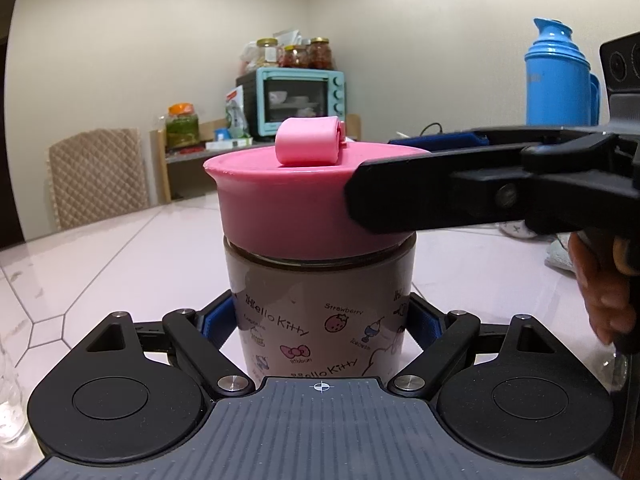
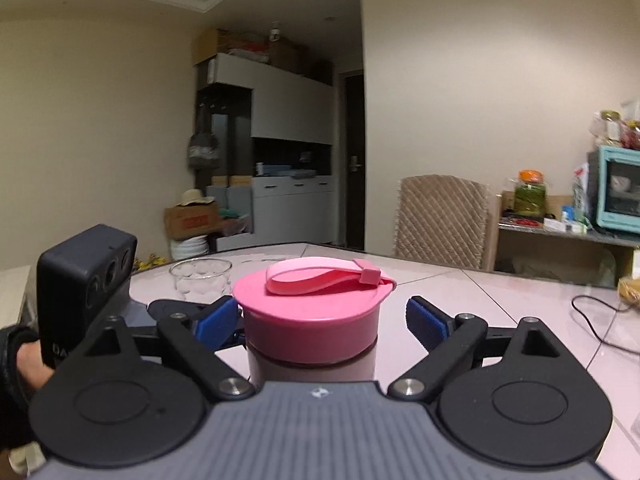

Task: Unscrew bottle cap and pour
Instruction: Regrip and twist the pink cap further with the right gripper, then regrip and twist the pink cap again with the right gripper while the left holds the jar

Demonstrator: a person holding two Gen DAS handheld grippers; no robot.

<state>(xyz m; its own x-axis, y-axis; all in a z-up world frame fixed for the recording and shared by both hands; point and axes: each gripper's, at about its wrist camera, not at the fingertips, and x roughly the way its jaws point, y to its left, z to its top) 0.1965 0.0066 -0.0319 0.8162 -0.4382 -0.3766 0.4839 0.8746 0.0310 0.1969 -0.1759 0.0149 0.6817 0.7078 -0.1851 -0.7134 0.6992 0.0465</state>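
A Hello Kitty bottle (image 1: 320, 312) with a wide pink cap (image 1: 280, 200) and a pink strap loop (image 1: 310, 140) stands upright on the table. My left gripper (image 1: 322, 320) is shut on the bottle's body, its blue pads pressing both sides. My right gripper (image 2: 320, 320) is open around the pink cap (image 2: 312, 320), its blue pads (image 2: 426, 320) a little apart from the cap on both sides. The right gripper also shows in the left wrist view (image 1: 460, 184), reaching in from the right at cap height.
An empty clear glass (image 2: 200, 280) stands on the white tiled table (image 1: 120, 260) beyond the bottle. A blue thermos (image 1: 560, 76) stands at the far right. A chair (image 2: 440, 220) and a side table with a teal oven (image 1: 300, 100) lie beyond. A black cable (image 2: 600, 320) lies right.
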